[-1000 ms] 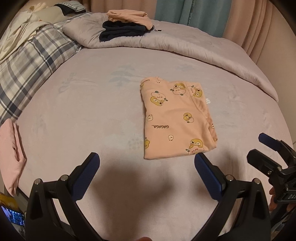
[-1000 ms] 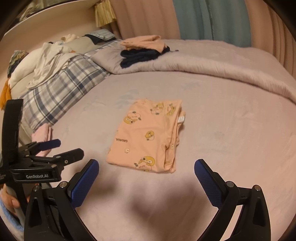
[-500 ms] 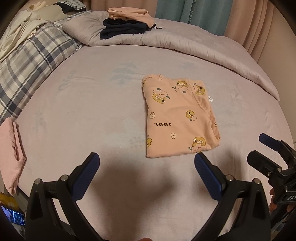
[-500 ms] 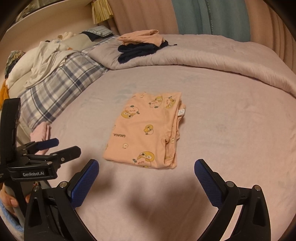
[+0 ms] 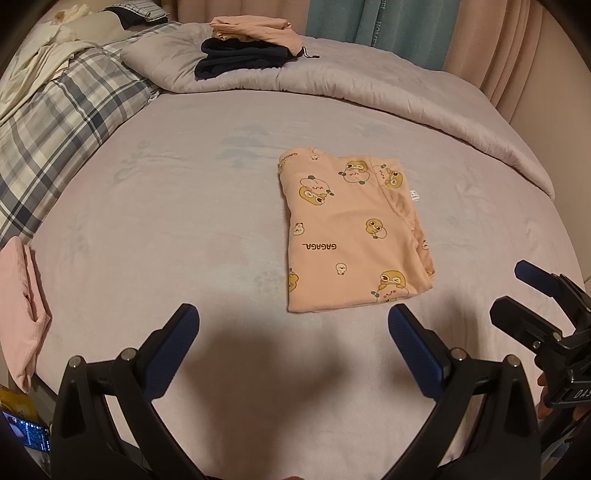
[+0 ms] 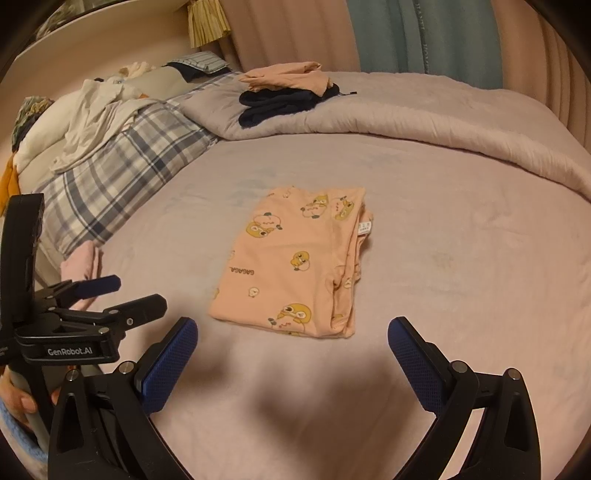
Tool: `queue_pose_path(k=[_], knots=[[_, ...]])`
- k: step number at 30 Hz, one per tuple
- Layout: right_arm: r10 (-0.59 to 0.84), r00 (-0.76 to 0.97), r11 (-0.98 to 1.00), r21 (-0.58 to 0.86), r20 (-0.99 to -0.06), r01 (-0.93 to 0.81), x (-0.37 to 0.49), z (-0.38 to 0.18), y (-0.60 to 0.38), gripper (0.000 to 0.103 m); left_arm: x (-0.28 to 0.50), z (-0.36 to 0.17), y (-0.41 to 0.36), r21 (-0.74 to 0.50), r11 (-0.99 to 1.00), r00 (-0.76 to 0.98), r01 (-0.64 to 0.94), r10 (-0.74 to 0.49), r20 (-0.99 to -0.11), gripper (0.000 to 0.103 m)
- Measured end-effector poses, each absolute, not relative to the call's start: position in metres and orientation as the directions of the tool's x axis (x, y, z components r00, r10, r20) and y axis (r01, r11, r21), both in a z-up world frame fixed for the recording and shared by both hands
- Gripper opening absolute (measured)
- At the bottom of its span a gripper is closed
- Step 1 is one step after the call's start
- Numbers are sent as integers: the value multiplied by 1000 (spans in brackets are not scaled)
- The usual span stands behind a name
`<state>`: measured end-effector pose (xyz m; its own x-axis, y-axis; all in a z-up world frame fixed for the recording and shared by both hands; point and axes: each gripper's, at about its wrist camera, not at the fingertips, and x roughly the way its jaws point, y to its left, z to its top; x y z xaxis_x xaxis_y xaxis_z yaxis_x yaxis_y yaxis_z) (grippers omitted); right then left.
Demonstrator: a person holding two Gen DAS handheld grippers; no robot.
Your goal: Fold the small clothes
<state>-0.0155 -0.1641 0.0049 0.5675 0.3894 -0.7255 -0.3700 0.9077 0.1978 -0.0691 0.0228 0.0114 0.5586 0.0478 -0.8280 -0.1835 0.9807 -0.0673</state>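
At the far left edge of the bed (image 5: 155, 229) lies a folded pink cloth (image 5: 20, 302), and behind it a plaid pillow (image 5: 55, 129) with pale clothes (image 6: 92, 110) heaped on top. The left gripper (image 5: 291, 325) hovers low over the near part of the sheet with its blue pads (image 5: 171, 350) spread wide and nothing between them. Past it, near the middle of the bed, the shirt (image 5: 351, 229) lies flat, folded into a neat rectangle, peach with yellow cartoon figures and the word GAGAGA printed on it; a small white tag (image 5: 414, 195) sticks out at its right side. In the right wrist view the layered edges of the shirt (image 6: 295, 258) show along its right side. At the back, on a rolled grey quilt (image 5: 388, 92), sits a stack of a dark garment (image 5: 240, 61) under a peach one (image 5: 255, 31); what kind of clothes they are is hard to tell from here. Curtains (image 5: 388, 26) hang behind. The right gripper (image 6: 291, 336) is also wide apart and empty, held just short of the shirt's near edge, well to the right of the left one. A hand (image 6: 14, 395) holds the left tool's handle.
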Motion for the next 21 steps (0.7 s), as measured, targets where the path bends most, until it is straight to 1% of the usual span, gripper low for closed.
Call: queue_pose_path(k=[21], knots=[[399,572,904,203,-716,-377,-17,7,-163,102,-68,11,19,-56,983,554,-176,52,-831,102]])
